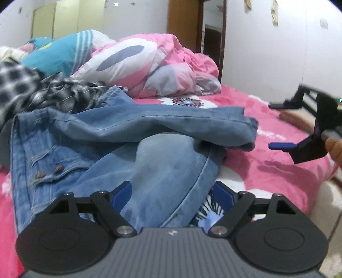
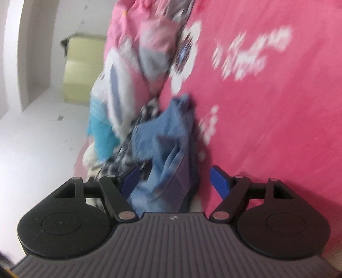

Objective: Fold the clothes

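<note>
White walls, a pale green wardrobe (image 1: 44,20) and a brown wooden door frame (image 1: 183,23) close in a bed spread with a bright pink sheet (image 1: 277,171) printed with white flowers. Blue jeans (image 1: 128,136) lie crumpled on the near part of the bed, one leg folded across the other, a buttoned pocket on their left side. Just behind them sits a heap of black-and-white checked cloth (image 1: 27,87), touching the denim, and behind that a bunched pink, white and grey quilt (image 1: 149,64) and a turquoise pillow (image 1: 55,53) crowd the far side. The left gripper (image 1: 172,193) has its blue-padded fingers spread wide, with the lower jeans leg lying between them, not pinched. The right gripper (image 1: 282,126) hangs above bare sheet to the right of the jeans, apart from them, jaws released; in its own tilted, blurred view its fingers (image 2: 219,181) stand apart, with denim showing between them.
</note>
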Tool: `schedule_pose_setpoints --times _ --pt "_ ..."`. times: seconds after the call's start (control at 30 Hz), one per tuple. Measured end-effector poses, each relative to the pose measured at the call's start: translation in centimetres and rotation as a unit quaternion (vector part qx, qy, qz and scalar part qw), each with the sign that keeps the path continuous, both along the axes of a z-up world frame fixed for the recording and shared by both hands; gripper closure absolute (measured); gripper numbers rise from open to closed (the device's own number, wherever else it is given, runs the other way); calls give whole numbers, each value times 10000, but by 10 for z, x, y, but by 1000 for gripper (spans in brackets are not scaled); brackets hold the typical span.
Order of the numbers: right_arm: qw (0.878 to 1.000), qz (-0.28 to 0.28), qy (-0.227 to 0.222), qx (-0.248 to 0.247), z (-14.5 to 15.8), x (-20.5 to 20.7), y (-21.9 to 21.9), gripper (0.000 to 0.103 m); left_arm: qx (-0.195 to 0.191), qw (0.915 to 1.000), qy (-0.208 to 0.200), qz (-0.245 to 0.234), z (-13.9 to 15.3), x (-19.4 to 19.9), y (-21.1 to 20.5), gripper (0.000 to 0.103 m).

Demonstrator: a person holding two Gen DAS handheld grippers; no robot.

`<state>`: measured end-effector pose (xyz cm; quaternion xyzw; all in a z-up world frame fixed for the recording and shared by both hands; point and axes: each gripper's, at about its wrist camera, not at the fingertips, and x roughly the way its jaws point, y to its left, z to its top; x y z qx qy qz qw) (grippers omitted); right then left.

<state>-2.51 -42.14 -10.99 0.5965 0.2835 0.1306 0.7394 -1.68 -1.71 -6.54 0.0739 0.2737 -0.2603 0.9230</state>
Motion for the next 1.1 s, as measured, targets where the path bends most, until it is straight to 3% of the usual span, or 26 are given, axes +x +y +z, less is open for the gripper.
schedule_pose_setpoints --times 0.17,0.23,0.27,0.3,0.33,0.37,0.43,0.53,0.8,0.97,1.1 --pt "9952 582 -161 768 -22 27 29 35 612 9971 -422 -173 -5 6 -34 22" --pt "9950 568 -193 803 -25 37 35 59 829 9944 -610 -257 -9 9 -48 28" --pt "9951 500 -242 819 -25 40 35 78 921 9932 -663 -263 -12 11 -54 30" --pt "9951 420 -299 838 -25 42 34 89 1003 9921 -712 -264 -14 13 -60 37" --pt "9951 301 -445 831 -21 43 32 92 1033 9917 -735 -238 -16 15 -64 43" --pt "9946 174 -611 819 -16 42 30 93 1043 9917 -725 -192 -17 17 -66 46" --pt "9919 -57 -1064 693 2 40 26 94 981 9930 -648 -101 -18 22 -68 69" --pt "9848 -206 -1653 494 32 42 25 95 731 9960 -511 -60 -13 24 -62 91" --pt "9537 308 -2965 -400 145 72 52 95 -8 9983 -353 -466 17 3 -22 95" --pt "9321 1041 -3313 -1026 213 134 103 95 -256 9980 -97 -564 8 5 -12 96" --pt "9239 1641 -3204 -1300 234 205 160 95 -294 9979 78 -572 -3 9 -17 96"
